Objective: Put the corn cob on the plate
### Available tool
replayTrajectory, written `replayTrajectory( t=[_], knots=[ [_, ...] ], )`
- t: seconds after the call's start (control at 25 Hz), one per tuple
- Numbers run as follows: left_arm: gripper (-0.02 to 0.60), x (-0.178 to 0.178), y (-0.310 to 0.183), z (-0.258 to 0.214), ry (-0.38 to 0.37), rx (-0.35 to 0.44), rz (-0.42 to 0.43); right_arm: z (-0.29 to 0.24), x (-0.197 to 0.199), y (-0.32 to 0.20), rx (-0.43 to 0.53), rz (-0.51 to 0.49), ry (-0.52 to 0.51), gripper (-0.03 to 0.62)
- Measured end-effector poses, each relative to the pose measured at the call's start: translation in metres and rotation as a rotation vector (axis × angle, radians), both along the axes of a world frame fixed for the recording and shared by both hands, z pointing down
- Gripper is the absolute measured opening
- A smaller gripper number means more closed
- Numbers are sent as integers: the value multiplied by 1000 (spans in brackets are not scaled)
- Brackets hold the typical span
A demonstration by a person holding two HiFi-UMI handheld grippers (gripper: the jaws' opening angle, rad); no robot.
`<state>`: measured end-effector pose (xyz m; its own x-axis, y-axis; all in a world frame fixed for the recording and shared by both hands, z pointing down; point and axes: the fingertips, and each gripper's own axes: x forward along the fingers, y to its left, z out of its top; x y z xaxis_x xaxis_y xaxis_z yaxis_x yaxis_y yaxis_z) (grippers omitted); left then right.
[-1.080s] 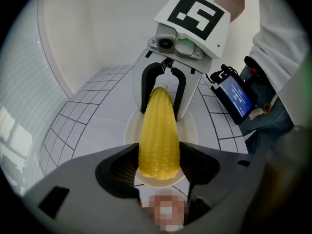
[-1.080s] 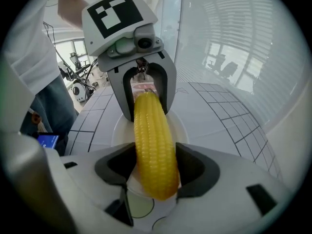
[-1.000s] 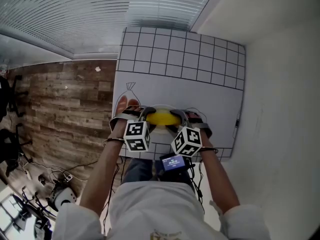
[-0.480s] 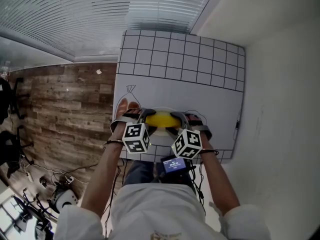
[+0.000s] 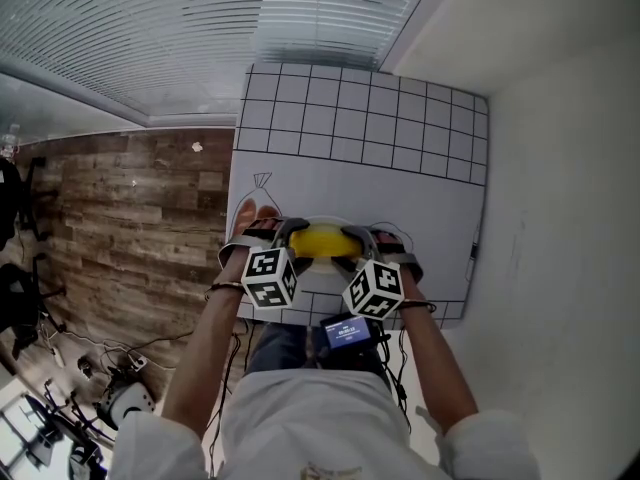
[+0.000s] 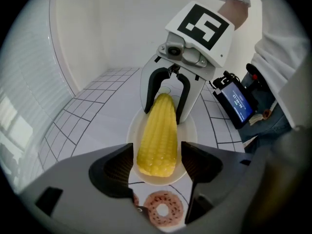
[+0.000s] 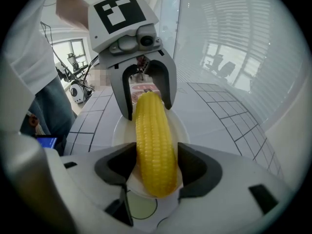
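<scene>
The yellow corn cob (image 6: 158,135) lies lengthwise over the small white plate (image 6: 190,130), spanned end to end by both grippers. My left gripper (image 6: 157,162) straddles the thick end; its jaws are opening, and a thin gap shows on each side of the cob. My right gripper (image 7: 155,167) is shut on the other end of the corn cob (image 7: 153,140), pads against its sides. From above, the corn cob (image 5: 322,239) sits between the left gripper (image 5: 288,230) and the right gripper (image 5: 362,236), near the table's front edge.
The table carries a white mat with a black grid (image 5: 360,118) and printed outlines, including a doughnut (image 6: 165,210) just beside the plate. A small device with a lit screen (image 5: 348,330) hangs at the person's waist. A white wall stands to the right; wood floor lies left.
The left gripper's marker cube has tipped very slightly. The corn, the plate and the right gripper stay where they were.
</scene>
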<state>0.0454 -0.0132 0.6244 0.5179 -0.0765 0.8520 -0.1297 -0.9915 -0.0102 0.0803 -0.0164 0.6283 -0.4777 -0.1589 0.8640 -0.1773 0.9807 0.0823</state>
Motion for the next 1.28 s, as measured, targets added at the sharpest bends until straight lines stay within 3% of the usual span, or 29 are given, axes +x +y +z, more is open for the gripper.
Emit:
replayTrajectory(
  t=[0.16,0.4,0.6,0.72,0.8,0.84,0.88,0.96,1.04,1.28],
  knots=[
    [310,-3,2,-8,48,-22,-50,-3,1,1,-42,29,-12,289],
    [308,-13,-8,-27,140,27,-175,-21,5,-7,-48,113,-73,293],
    [307,-10,-28,-81,352,195,-301,-43,13,-12,-31,213,-143,290],
    [296,-8,-31,-103,447,218,-377,-56,17,-12,-7,273,-178,262],
    [230,-9,-33,-114,502,207,-441,-67,20,-14,31,324,-206,188],
    [161,-10,-35,-119,536,188,-483,-74,23,-16,60,350,-220,121],
    [94,-12,-37,-124,574,155,-530,-81,25,-18,89,374,-235,8],
    [41,-16,-40,-131,631,86,-611,-94,27,-19,123,416,-268,6],
    [12,-19,-39,-136,648,73,-651,-107,28,-18,152,454,-305,6],
    [8,-26,-30,-158,619,201,-667,-149,38,-17,245,654,-465,6]
  ],
)
